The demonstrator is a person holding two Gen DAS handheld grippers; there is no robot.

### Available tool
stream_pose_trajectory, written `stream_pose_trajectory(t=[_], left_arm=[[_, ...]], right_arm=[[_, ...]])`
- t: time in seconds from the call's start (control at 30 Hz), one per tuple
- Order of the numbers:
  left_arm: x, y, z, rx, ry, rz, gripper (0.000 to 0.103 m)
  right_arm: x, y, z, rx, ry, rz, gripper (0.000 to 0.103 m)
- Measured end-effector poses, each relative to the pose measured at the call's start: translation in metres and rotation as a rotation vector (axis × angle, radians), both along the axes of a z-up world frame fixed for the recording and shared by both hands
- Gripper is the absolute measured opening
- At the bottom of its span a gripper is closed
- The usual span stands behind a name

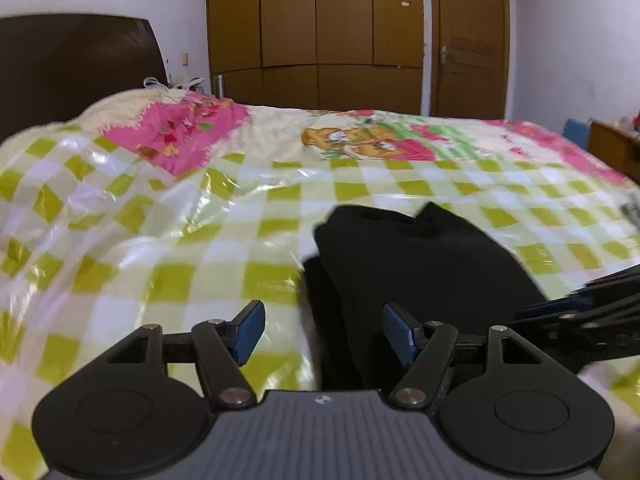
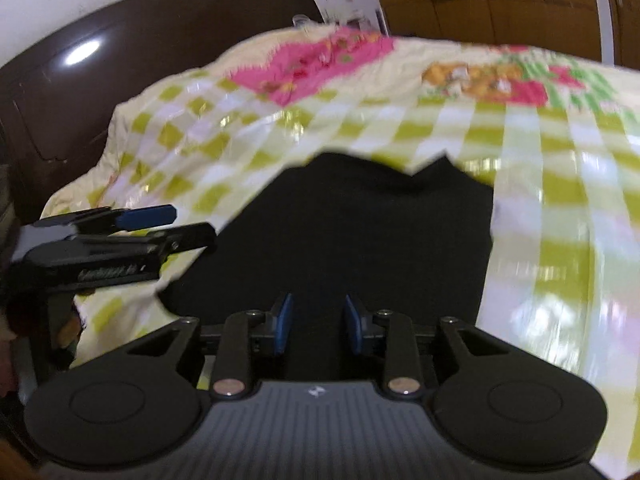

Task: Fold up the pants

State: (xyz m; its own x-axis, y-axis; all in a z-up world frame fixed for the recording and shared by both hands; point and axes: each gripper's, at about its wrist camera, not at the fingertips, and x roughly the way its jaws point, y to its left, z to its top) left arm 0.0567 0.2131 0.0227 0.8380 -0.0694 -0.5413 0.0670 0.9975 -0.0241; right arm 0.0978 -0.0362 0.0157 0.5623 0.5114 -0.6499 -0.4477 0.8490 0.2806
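Observation:
The black pants [image 1: 416, 264] lie folded in a compact stack on the checked bed cover, also filling the middle of the right wrist view [image 2: 352, 236]. My left gripper [image 1: 324, 332] is open and empty, hovering at the stack's near left edge. My right gripper [image 2: 318, 328] is open and empty just above the near edge of the pants. Its fingers enter the left wrist view at the right [image 1: 568, 312]. The left gripper shows at the left of the right wrist view [image 2: 160, 220].
The bed cover [image 1: 160, 240] is green-and-white checked with pink cartoon patches and a glossy plastic sheen. A dark headboard [image 1: 76, 68] stands at the left. A wooden wardrobe [image 1: 316, 32] and a door [image 1: 468, 40] are behind the bed. A small wooden stand [image 1: 612, 148] is at the right.

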Motion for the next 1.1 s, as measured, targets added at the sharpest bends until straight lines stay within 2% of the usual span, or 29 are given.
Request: stream_pose_trajectory(t=[0.03,0.1,0.17,0.23,0.3,0.37,0.4,0.47,0.53,0.7,0.83,1.1], left_arm=[[-0.009,0.001,0.001,-0.022,-0.007,-0.004,0.078],[-0.020,0.001,0.003,-0.013,-0.027,-0.016,0.078],[-0.020,-0.003,0.000,0.052,-0.008,-0.022,0.078],[-0.007,-0.007,-0.010,0.142,0.040,0.012,0.078],[0.010,-0.003,-0.016,0.154,0.068,0.054,0.077],[0.022,0.002,-0.024,0.210,0.109,0.110,0.072],[0.027,0.006,-0.029,0.218,0.140,0.136,0.065],[0.022,0.014,-0.029,0.154,0.160,0.157,0.063],[0.006,0.017,-0.019,0.095,0.122,0.171,0.064],[-0.027,0.002,0.004,0.048,0.090,0.159,0.066],[-0.039,-0.023,0.016,0.026,0.091,0.118,0.069],[-0.054,-0.073,0.023,0.030,0.102,0.062,0.076]], right_arm=[[-0.005,0.001,-0.001,0.002,0.001,0.002,0.030],[-0.014,0.002,0.002,0.003,-0.007,0.011,0.031],[-0.018,0.004,0.003,0.000,-0.012,0.026,0.031],[-0.018,0.011,0.003,-0.043,-0.025,0.042,0.032],[-0.015,0.020,-0.003,-0.075,-0.011,0.051,0.032],[-0.008,0.025,-0.007,-0.068,0.017,0.038,0.032],[-0.008,0.026,-0.007,-0.066,0.021,0.040,0.032],[-0.007,0.024,-0.005,-0.050,0.047,0.022,0.032],[-0.011,0.018,0.001,-0.026,0.039,0.012,0.031],[-0.027,0.004,0.009,-0.031,0.018,-0.016,0.032],[-0.042,-0.007,0.006,-0.028,0.039,-0.039,0.032],[-0.068,-0.024,0.008,-0.024,0.046,-0.067,0.032]])
